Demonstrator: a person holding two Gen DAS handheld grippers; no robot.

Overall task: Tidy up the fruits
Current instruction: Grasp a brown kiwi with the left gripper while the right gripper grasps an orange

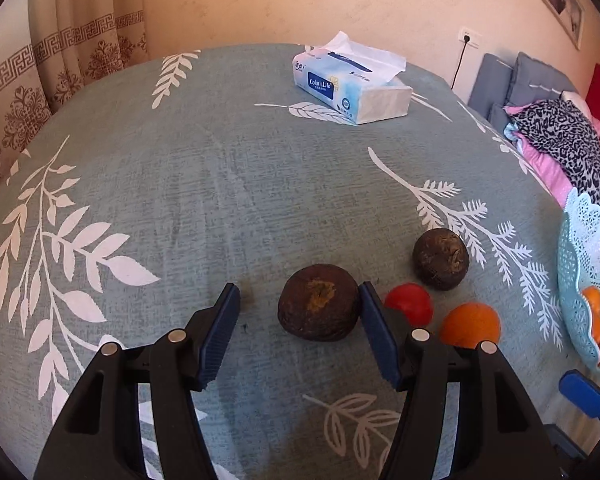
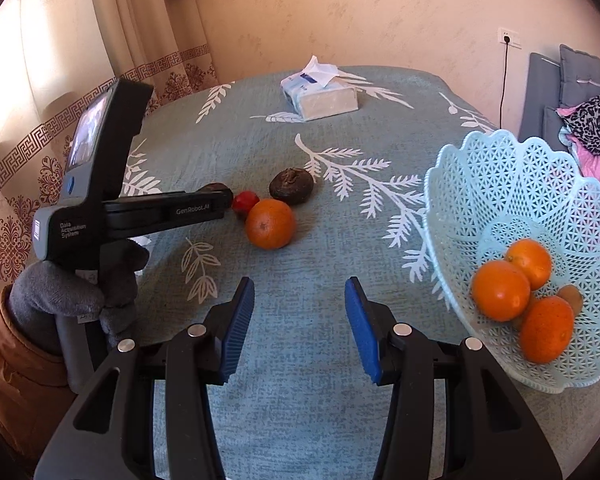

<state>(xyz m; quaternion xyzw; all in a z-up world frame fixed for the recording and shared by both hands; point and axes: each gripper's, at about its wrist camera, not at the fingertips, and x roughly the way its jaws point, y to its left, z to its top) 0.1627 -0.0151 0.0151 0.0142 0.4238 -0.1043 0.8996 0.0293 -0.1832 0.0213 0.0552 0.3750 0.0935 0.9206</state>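
Observation:
My left gripper (image 1: 299, 304) is open around a dark brown fruit (image 1: 318, 302) on the table; its right finger (image 1: 374, 320) touches the fruit and the left finger stands apart. A second brown fruit (image 1: 441, 259), a small red fruit (image 1: 410, 303) and an orange (image 1: 470, 325) lie to the right. In the right wrist view my right gripper (image 2: 299, 304) is open and empty above the cloth. The light blue lattice basket (image 2: 500, 168) at right holds three oranges (image 2: 500, 290) and a brownish fruit (image 2: 571, 298). The left gripper body (image 2: 112, 200) hides most of the first brown fruit there.
A tissue pack (image 1: 352, 84) lies at the table's far side. The table has a teal leaf-print cloth (image 1: 220, 184). Curtains (image 1: 60, 60) hang at the left; a bed with cushions and clothes (image 1: 556, 136) is at the right.

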